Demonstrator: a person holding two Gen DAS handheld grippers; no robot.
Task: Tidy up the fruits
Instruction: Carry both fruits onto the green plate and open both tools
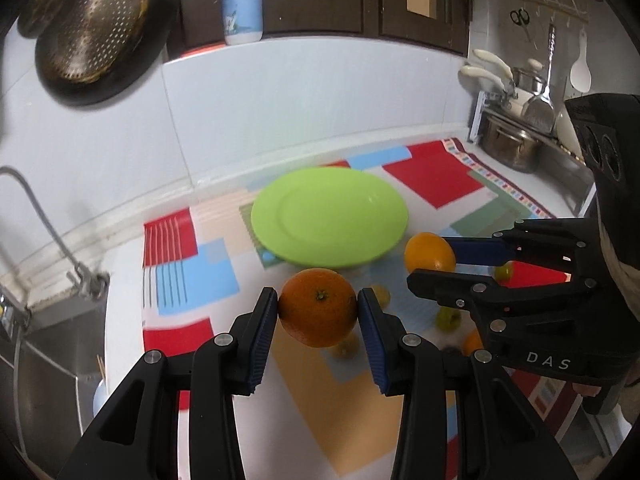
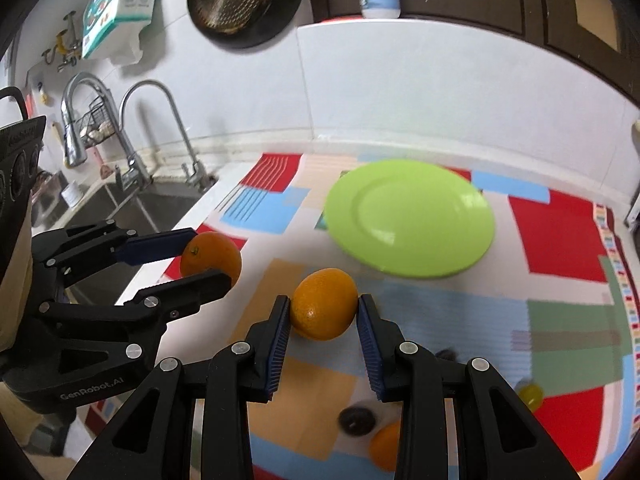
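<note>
My left gripper (image 1: pixel 318 312) is shut on an orange (image 1: pixel 318 307) and holds it above the patterned mat, short of the bare green plate (image 1: pixel 329 219). My right gripper (image 2: pixel 323 314) is shut on a second orange (image 2: pixel 323 304), also held above the mat near the plate (image 2: pixel 410 218). Each gripper shows in the other's view: the right one (image 1: pixel 434 260) with its orange (image 1: pixel 428 252), the left one (image 2: pixel 208 256) with its orange (image 2: pixel 212 254). Small yellow-green fruits (image 1: pixel 448 316), another orange (image 2: pixel 386 446) and a dark fruit (image 2: pixel 356 420) lie on the mat below.
A colourful mat (image 1: pixel 208 276) covers the white counter. A sink (image 2: pixel 132 208) with taps lies to the left. Pots and a dish rack (image 1: pixel 512 140) stand at the right. A strainer and pan (image 1: pixel 92 24) hang on the tiled wall; a bottle (image 1: pixel 242 0) stands on the ledge.
</note>
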